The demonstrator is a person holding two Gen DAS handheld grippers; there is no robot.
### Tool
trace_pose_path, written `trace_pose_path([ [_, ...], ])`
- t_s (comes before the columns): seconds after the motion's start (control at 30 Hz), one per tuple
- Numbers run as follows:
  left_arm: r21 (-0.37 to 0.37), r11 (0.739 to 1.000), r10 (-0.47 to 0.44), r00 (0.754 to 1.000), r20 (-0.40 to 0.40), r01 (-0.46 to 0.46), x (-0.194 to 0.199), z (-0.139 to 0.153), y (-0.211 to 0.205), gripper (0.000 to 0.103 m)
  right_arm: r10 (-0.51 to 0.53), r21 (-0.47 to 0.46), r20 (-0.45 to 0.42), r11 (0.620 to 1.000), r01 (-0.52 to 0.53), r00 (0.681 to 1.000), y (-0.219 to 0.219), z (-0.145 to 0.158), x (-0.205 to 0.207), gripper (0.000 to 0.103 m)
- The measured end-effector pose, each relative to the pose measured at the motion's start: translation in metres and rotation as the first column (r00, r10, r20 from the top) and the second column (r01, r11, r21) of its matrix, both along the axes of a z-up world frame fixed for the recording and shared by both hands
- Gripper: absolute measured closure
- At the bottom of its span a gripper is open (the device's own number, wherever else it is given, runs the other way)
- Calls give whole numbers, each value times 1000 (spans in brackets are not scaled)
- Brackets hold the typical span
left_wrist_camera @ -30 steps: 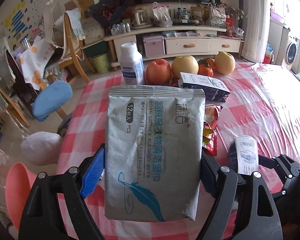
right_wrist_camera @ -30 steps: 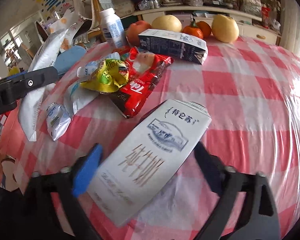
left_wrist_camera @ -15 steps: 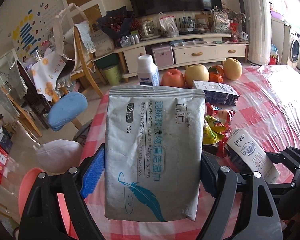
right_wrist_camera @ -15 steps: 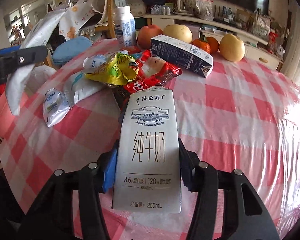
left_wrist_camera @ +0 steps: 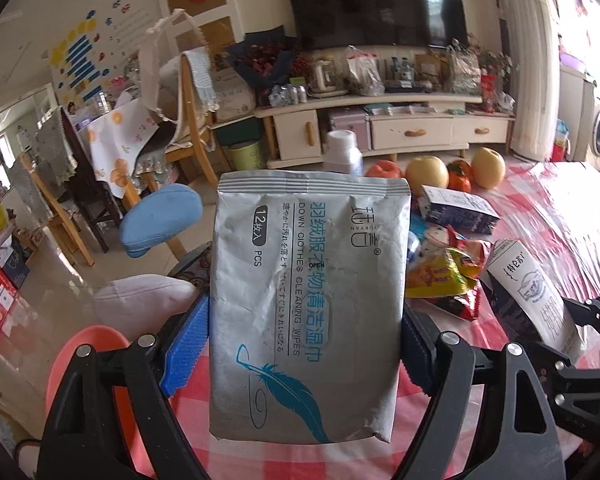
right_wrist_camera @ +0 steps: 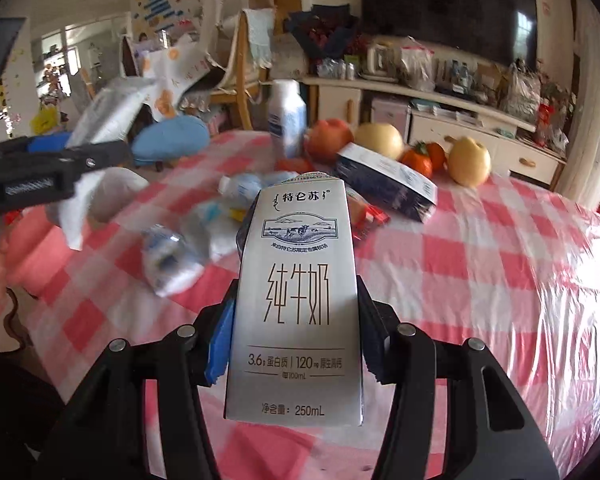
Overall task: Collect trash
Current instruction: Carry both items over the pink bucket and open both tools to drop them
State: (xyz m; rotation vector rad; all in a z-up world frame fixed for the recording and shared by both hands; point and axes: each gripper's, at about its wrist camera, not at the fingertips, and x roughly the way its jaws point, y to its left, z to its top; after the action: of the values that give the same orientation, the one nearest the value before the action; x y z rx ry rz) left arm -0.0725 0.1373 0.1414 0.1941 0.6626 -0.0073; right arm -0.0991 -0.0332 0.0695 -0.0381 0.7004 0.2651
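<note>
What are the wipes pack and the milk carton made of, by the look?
Wipes pack: soft plastic film, probably; matte grey, wrinkled, with a ribbed heat-sealed top edge. It sits clamped in the left hand-held gripper.

Milk carton: coated paperboard, likely; stiff flat faces, sharp folded edges, smooth printed surface. The right hand-held gripper grips its sides without visibly denting them.

The left hand-held gripper [left_wrist_camera: 300, 344] clamps a grey wipes pack [left_wrist_camera: 306, 304] upright above the checked tablecloth [left_wrist_camera: 540, 216].
</note>
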Motion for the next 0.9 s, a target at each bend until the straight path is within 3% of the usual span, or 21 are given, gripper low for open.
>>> trace_pose_path([
  [0.23, -27, 995, 93, 995, 29, -92, -6, 7, 47, 21, 120, 35, 7, 992, -120, 993, 60, 18, 0, 49],
  [0.43, -69, 975, 217, 975, 44, -213, -7, 12, 99, 21, 234, 66, 9, 970, -234, 972, 127, 28, 4, 49],
  [0.6, -124, 937, 333, 942, 33, -327, -6, 13, 152, 21, 337, 43, 1, 941, -337, 941, 190, 35, 11, 49],
  [0.9, -222, 838, 504, 863, -37, -499, -8, 0, 235, 21, 456, 13, -44, 890, -456, 889, 282, 28, 26, 49],
])
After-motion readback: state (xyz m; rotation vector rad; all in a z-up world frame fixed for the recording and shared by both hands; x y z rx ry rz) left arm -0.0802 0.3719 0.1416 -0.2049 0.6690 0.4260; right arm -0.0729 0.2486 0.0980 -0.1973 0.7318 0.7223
